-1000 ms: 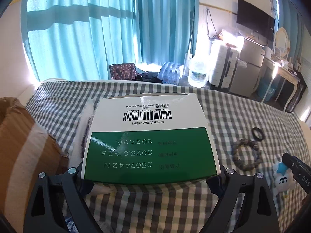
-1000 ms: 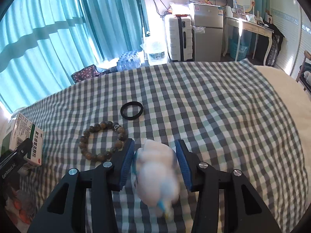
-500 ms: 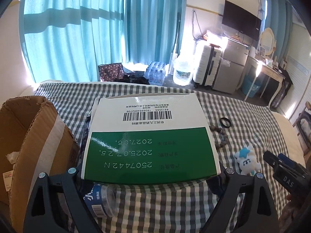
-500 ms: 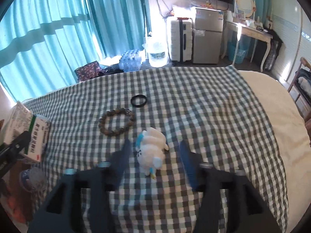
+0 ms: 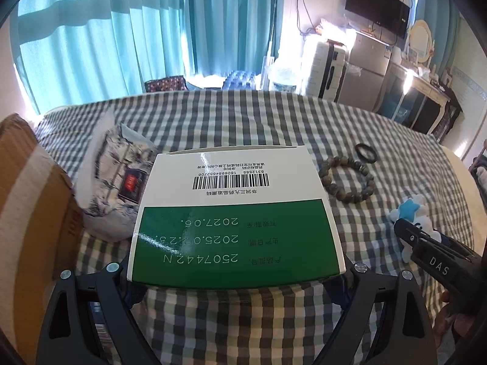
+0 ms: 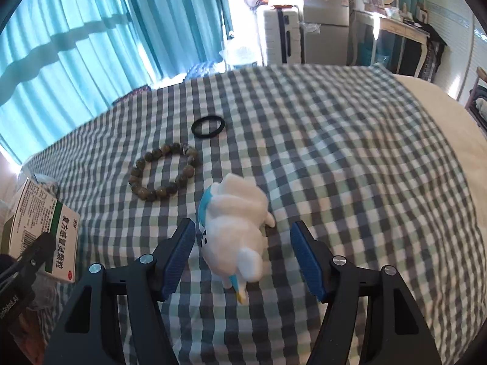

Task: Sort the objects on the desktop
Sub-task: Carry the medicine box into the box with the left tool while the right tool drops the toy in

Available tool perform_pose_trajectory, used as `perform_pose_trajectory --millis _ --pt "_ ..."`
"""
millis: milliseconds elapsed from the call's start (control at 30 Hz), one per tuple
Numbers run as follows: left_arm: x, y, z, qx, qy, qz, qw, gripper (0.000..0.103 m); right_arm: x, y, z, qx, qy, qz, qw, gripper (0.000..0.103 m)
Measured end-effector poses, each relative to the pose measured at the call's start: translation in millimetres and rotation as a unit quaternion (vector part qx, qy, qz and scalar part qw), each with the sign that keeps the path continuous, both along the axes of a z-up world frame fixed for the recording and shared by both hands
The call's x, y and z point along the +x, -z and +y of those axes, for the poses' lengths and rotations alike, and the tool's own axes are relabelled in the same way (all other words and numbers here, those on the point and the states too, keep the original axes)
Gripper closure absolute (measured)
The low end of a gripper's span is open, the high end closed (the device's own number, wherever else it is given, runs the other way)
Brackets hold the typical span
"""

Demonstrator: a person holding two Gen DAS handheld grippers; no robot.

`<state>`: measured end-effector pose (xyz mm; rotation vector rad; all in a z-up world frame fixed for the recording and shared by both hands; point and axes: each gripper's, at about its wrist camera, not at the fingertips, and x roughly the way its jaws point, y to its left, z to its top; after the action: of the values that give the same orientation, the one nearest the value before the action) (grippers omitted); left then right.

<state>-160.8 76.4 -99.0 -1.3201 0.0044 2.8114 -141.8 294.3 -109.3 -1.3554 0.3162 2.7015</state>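
Closing on the plush toy while my left gripper stays clamped on the medicine box.

The toy lies on the checked cloth between my right gripper's jaws, which have just been narrowing without touching it yet; I'd centre over its body, then squeeze gently.

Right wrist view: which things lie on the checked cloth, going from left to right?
Medicine box → bead bracelet → black hair tie → white plush toy, which lies between the open fingers of the right gripper.
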Motion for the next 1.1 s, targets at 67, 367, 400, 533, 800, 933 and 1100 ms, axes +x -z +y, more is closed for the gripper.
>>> perform_pose_trajectory --millis 67,367,400,533,800,933,1100 --pt "-4 5 3 -0.006 0.001 -0.004 1.0 0.01 -5 4 -3 0.016 -0.009 -0.003 1.0 0.047" --pt "7 -8 3 -0.007 -0.006 0.007 0.9999 0.01 12 -22 -13 0.025 -0.041 0.026 0.998 0.063" --pt "10 -14 1 -0.006 -0.005 0.01 0.9999 0.01 16 -28 -16 0.023 -0.043 0.03 0.998 0.063" --pt "27 -45 -2 0.008 0.002 0.03 0.9995 0.01 33 -60 -27 0.025 -0.054 0.048 0.997 0.063" --pt "69 -126 -36 0.037 0.007 0.083 0.9958 0.01 82 -141 -73 0.031 -0.082 0.088 0.992 0.063" --pt "86 -163 -70 0.042 0.003 0.1 0.9941 0.01 103 -183 -105 0.037 -0.1 0.118 0.987 0.063" --pt "104 -196 -141 0.036 -0.014 0.096 0.9946 0.01 123 -225 -167 0.026 -0.141 0.145 0.979 0.063"
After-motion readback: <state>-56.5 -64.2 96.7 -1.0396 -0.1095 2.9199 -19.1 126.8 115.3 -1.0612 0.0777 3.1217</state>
